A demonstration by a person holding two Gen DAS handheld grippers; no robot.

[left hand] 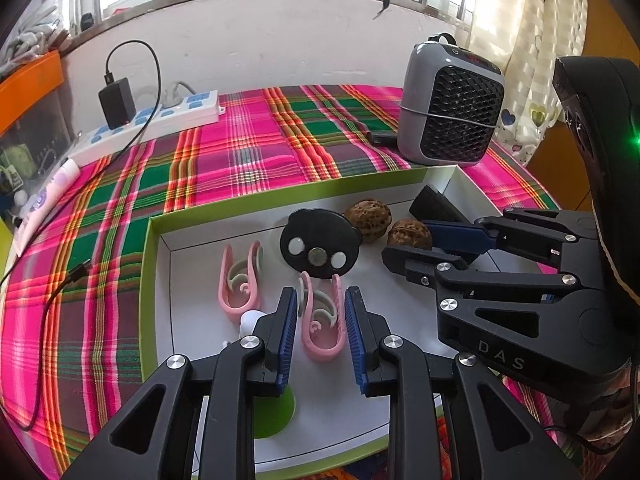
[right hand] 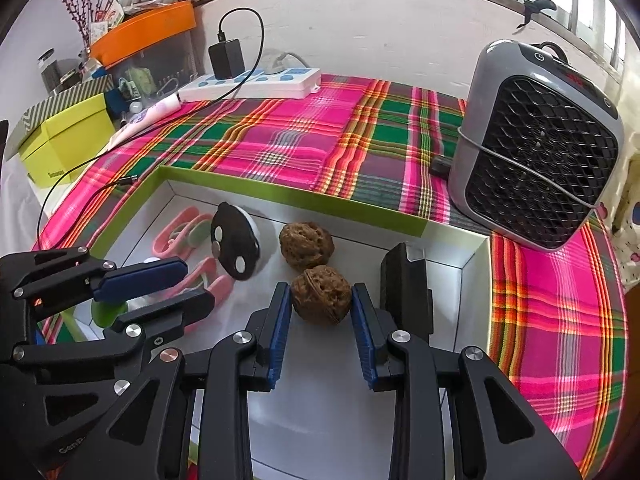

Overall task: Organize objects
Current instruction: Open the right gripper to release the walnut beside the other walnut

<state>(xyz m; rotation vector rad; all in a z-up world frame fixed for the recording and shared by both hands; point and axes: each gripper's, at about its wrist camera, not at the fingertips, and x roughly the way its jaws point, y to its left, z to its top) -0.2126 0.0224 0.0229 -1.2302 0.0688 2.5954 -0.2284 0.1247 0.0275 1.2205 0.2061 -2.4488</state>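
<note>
1. Nearest the left wrist camera: left tool (left hand: 321,334), black angular arms with ribbed blue pads, jaws drawn in on a pink clip (left hand: 320,322). The pads press its two sides.
2. Pink clip: U-shaped soft-looking plastic with a pale grey-green spiral insert. It lies on the tray floor, near the front.
3. Right tool (right hand: 320,322): same black build and blue ribbed pads, closed on a walnut (right hand: 322,294); both pads meet the shell.
4. Walnut: brown, deeply wrinkled, roundish. It sits on the tray floor just in front of a second walnut (right hand: 306,245) of like texture.
5. Tray (left hand: 154,264): shallow cardboard box, lime-green rim, matte white inside, with a green circular patch near the front edge.
6. Tray contents also include a second pink clip (left hand: 240,282) to the left, a black disc (left hand: 318,250) with rounded ears and three shiny round studs, propped tilted, and a black rectangular block (right hand: 406,288) standing by the right wall.
7. Desk (left hand: 248,148) is covered in woven plaid cloth, pink, green and orange.
8. On the cloth behind the tray: a grey fan heater (right hand: 536,148) with black honeycomb grille, and a white power strip (right hand: 256,82) with a black adapter plugged in.
</note>
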